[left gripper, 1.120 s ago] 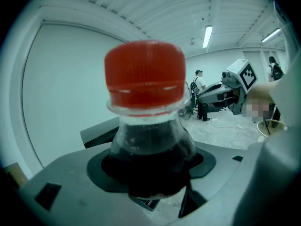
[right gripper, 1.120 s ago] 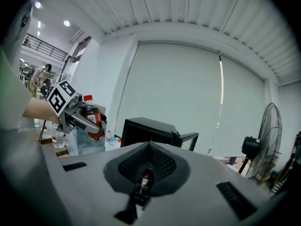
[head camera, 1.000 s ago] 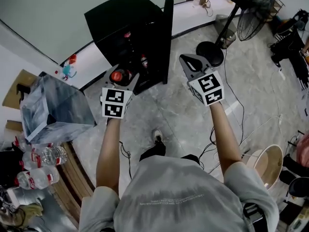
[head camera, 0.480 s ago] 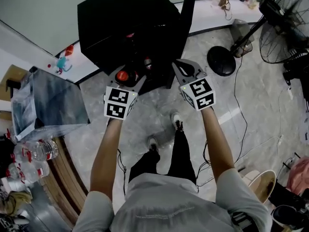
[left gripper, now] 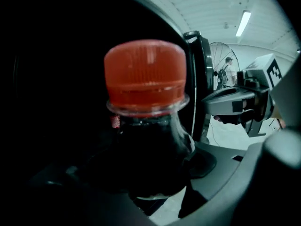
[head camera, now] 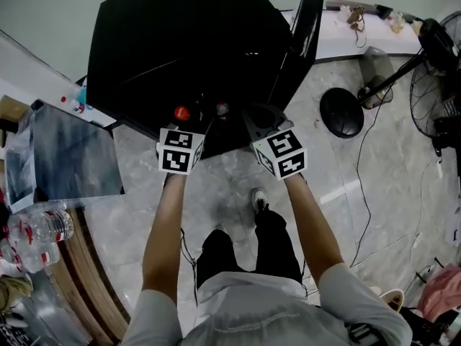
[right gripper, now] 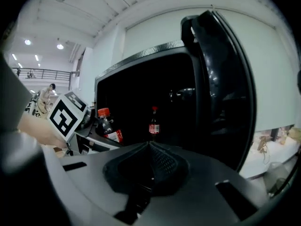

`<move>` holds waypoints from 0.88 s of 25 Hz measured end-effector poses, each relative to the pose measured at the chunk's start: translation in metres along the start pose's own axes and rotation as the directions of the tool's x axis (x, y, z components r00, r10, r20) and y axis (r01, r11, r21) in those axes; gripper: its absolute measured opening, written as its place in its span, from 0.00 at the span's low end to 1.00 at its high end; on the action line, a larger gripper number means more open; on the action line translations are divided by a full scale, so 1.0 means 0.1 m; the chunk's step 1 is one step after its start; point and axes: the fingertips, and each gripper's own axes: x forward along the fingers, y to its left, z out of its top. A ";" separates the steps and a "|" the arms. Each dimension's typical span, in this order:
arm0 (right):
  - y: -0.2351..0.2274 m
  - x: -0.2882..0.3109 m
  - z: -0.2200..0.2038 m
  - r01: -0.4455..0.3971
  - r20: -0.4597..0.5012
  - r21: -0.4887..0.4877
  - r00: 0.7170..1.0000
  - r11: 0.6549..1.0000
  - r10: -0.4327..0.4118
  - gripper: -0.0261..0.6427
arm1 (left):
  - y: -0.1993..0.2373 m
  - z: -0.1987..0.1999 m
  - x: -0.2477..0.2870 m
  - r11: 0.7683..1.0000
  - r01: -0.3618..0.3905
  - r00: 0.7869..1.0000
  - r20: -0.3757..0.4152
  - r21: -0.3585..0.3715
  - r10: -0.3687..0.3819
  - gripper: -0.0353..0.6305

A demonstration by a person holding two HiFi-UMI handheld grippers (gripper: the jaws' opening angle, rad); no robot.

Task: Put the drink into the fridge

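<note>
Black fridge (head camera: 180, 42) behind dark drink (left gripper: 146, 159), red cap (left gripper: 145, 72).

The drink bottle (left gripper: 146, 149) was clear glossy plastic w/ a ribbed red plastic cap (left gripper: 145, 72). The fridge (head camera: 180, 42) was black, smooth, slight sheen. The right gripper (right gripper: 150, 145) was matt grey plastic, its pads (right gripper: 164, 166) dimpled, prob. rubber. The floor (head camera: 374, 193) was smooth marbled stone or tile, semi-gloss. The shirt (head camera: 266, 316) was soft grey cloth.

Cool, even indoor light; white ceiling tube lamp (left gripper: 243, 23) glares. Black box-shaped fridge (head camera: 180, 49) interior near-lightless, detail lost. Gripper views: heavy fisheye bending, dark corners. Red-capped dark cola bottle (left gripper: 146, 126) close, soft-focused.
</note>
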 end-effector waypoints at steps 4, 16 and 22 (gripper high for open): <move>0.02 0.26 -0.12 0.010 0.023 -0.006 1.000 1.000 -0.010 0.04 | 0.24 -0.17 0.33 0.999 -0.040 0.999 -0.001 -0.007 0.040 0.50; 0.08 0.87 -0.45 -0.018 -0.004 0.002 1.000 1.000 0.018 0.04 | 0.80 -0.43 1.08 0.997 -0.082 0.994 -0.071 0.014 0.083 0.51; 0.05 0.93 -0.42 0.003 0.018 -0.014 1.000 1.000 -0.003 0.04 | 0.96 -0.34 1.26 0.997 -0.068 0.997 -0.036 -0.024 0.067 0.51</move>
